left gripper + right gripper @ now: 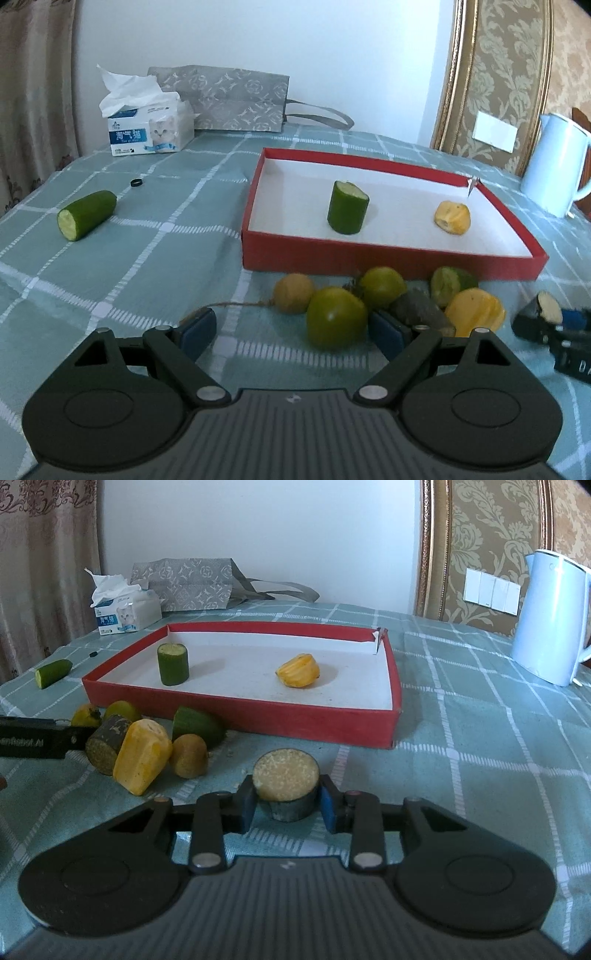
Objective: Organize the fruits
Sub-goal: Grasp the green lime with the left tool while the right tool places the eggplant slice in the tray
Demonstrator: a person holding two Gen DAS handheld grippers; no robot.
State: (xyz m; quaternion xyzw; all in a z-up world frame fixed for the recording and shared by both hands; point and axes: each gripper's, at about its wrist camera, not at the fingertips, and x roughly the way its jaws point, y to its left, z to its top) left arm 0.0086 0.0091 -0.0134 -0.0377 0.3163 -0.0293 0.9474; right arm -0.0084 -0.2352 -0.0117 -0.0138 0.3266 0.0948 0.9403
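Observation:
My right gripper (288, 805) is shut on a short dark-skinned piece (286, 775) with a pale yellow cut face, low over the checked cloth. In the left wrist view my left gripper (295, 332) stands open; a round green fruit (334, 317) lies just ahead, between its fingertips and untouched. Around that fruit lies a pile of loose fruit: a yellow chunk (142, 755), a brown round fruit (190, 755) and a dark cut piece (107, 744). Behind the pile, the red box (240, 716) holds an upright cucumber piece (173, 664) and a yellow chunk (298, 671). Another cucumber piece (86, 214) lies on the cloth, left of the box.
A tissue box (147, 133) and a grey patterned bag (229, 99) stand at the table's far edge by the wall. A white kettle (546, 620) stands far right. A small black ring (136, 182) lies on the cloth near the loose cucumber.

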